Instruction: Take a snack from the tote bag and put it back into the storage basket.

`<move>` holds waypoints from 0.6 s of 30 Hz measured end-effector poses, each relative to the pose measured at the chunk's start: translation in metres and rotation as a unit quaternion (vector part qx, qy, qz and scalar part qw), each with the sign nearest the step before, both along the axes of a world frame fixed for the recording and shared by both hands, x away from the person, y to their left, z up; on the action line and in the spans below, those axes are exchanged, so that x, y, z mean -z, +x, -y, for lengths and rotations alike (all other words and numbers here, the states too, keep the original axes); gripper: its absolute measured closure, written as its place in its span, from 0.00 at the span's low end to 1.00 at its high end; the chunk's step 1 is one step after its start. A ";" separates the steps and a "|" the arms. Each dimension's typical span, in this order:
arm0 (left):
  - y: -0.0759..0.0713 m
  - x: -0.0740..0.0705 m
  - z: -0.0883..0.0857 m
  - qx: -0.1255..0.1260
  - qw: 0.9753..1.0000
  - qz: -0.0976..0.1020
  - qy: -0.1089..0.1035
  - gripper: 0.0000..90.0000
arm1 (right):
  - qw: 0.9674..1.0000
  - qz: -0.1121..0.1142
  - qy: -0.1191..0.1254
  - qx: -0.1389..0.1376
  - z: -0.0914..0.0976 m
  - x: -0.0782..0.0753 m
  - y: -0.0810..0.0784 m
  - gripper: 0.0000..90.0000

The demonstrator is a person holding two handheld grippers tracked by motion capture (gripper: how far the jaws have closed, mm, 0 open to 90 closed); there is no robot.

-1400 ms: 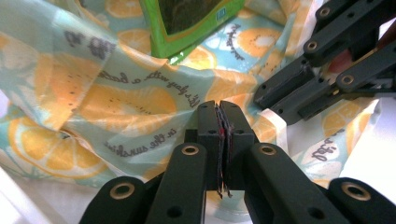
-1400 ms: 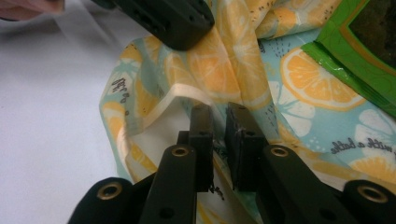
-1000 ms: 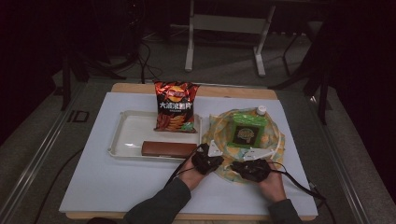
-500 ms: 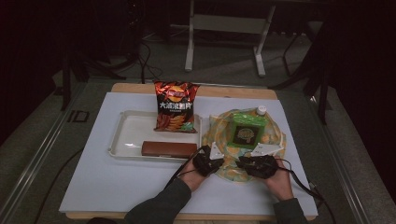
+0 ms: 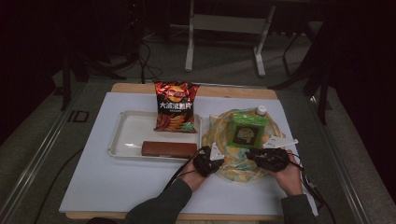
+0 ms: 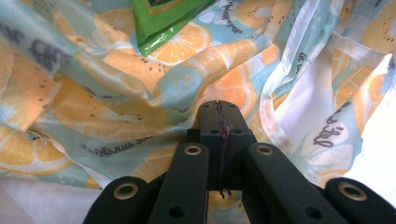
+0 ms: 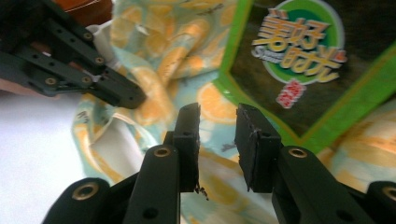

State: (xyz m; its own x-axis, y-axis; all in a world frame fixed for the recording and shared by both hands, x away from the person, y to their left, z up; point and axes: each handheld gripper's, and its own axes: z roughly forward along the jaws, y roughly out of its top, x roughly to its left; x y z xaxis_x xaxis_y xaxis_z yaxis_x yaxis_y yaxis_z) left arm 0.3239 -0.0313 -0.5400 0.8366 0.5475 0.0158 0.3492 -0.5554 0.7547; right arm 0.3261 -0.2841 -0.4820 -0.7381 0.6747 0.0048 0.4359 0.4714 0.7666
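Starting with the high view, we see the fruit-print bag (image 5: 243, 156) lying spread on the white table (image 5: 116, 186), just right of the white tray (image 5: 126, 140). A green snack packet (image 5: 246, 129) lies on the bag's upper half, with a white-capped bottle (image 5: 262, 110) at its far edge. The tray holds a red chip bag (image 5: 175, 107) and a brown bar (image 5: 169, 149). The left gripper (image 5: 208, 160) sits at the bag's near left edge; the right gripper (image 5: 268, 158) hovers at its near right edge.

In the left gripper view, we see the left gripper (image 6: 219, 109) with its jaws pressed together on a fold of the bag (image 6: 140, 98); a sliver of fabric shows between the pads. The corner of the green snack packet (image 6: 163, 18) lies on the bag beyond.

In the right gripper view, we see the right gripper (image 7: 217, 126) with its jaws apart and nothing between them; they have just been opening. The bag (image 7: 154, 56) lies below them, the green snack packet (image 7: 308, 60) to the upper right, and the left gripper's arm to the upper left.

We judge the work to be at an early stage: one edge of the bag is secured, the other edge is not yet gripped, and the tray items remain unpacked.
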 end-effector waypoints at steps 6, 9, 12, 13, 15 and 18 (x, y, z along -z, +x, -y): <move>0.000 0.000 0.000 -0.001 1.000 0.000 -0.002 0.99 | 1.000 0.001 0.014 0.005 0.010 -0.005 0.010 0.78; 0.000 0.000 0.000 -0.001 1.000 0.000 -0.002 0.99 | 1.000 0.001 0.015 0.010 0.014 -0.008 0.014 0.77; 0.000 0.000 0.000 -0.001 1.000 -0.002 -0.003 0.99 | 1.000 0.003 0.020 0.017 0.019 -0.011 0.017 0.77; 0.000 0.000 0.000 -0.001 1.000 -0.002 -0.004 0.99 | 1.000 0.003 0.022 0.019 0.021 -0.012 0.018 0.77; 0.000 0.000 0.000 -0.001 1.000 -0.002 -0.004 0.99 | 0.999 0.004 0.027 0.024 0.024 -0.015 0.019 0.75; 0.000 0.000 0.000 -0.001 1.000 -0.003 -0.005 0.99 | 0.999 0.005 0.031 0.029 0.027 -0.019 0.023 0.74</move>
